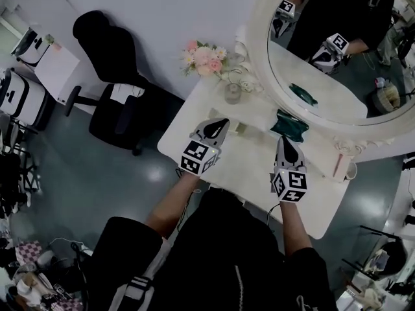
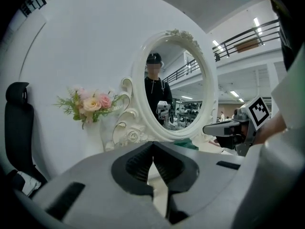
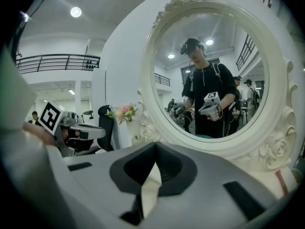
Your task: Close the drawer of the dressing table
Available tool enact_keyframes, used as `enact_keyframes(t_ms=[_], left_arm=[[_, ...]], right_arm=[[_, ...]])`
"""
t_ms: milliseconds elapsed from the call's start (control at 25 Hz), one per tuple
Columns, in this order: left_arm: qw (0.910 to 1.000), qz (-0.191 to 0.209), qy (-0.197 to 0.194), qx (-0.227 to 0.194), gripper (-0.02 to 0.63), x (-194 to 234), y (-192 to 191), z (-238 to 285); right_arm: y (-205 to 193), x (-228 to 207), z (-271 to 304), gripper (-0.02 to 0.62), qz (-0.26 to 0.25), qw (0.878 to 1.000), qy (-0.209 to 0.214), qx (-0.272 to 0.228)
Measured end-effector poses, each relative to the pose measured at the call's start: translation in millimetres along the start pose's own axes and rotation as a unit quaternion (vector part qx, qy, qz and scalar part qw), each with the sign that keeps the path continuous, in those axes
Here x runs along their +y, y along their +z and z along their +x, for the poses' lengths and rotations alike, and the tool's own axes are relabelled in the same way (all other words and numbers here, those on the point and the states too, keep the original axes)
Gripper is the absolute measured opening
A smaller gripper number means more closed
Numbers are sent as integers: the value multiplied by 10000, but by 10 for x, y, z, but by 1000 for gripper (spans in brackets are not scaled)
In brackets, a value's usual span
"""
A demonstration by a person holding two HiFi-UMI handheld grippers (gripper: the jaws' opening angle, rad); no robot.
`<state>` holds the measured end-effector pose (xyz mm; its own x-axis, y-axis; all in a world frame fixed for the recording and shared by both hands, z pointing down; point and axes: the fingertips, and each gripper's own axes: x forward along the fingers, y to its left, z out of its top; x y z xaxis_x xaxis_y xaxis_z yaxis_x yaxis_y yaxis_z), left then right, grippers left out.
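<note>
1. I am holding the left claw (image 1: 219,123) above the white surface (image 1: 249,170) of the dressing table. Its jaws are pressed together on nothing, and the left gripper view shows the ribbed pads meeting with no thing between them.
2. I am holding the right claw (image 1: 286,141) alongside it, likewise pressed together and empty. It is hovering close to a green thing (image 1: 290,124), and I cannot tell whether the two are touching.
3. I am pointing both claws towards the oval mirror (image 1: 337,76), only slightly downward. I judge that closed, blunt tips suit pushing better than pinching.
4. I am not seeing the drawer in any view. I am guessing it sits below the near edge of the surface, hidden by my torso.
5. I am leaving the flowers (image 1: 205,58) and the small jar (image 1: 233,93) well apart from both claws, at the back.
</note>
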<state>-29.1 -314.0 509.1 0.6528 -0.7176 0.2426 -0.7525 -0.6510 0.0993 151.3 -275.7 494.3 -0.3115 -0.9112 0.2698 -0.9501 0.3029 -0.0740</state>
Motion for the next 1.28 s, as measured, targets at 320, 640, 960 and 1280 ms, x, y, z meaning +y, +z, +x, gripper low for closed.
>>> enact_keyframes(t_ms=[320,640,960,1280], left_arm=[[9978,-398,235,484,0,114,-630,-113],[9936,-677,383,822,2,151,-1065,-184],[9803,-1190,779,1370,257,348,-1580,-172],[9685,-1686,770,1660,244,445,-1938,11]], right_arm=[[-272,61,-15,2,49,9994,81,339],[-477,112,-30,2,97,9982,136,568],[-577,142,-74,2,159,9977,89,652],[-626,29,-116,2,208,9972,-113,714]])
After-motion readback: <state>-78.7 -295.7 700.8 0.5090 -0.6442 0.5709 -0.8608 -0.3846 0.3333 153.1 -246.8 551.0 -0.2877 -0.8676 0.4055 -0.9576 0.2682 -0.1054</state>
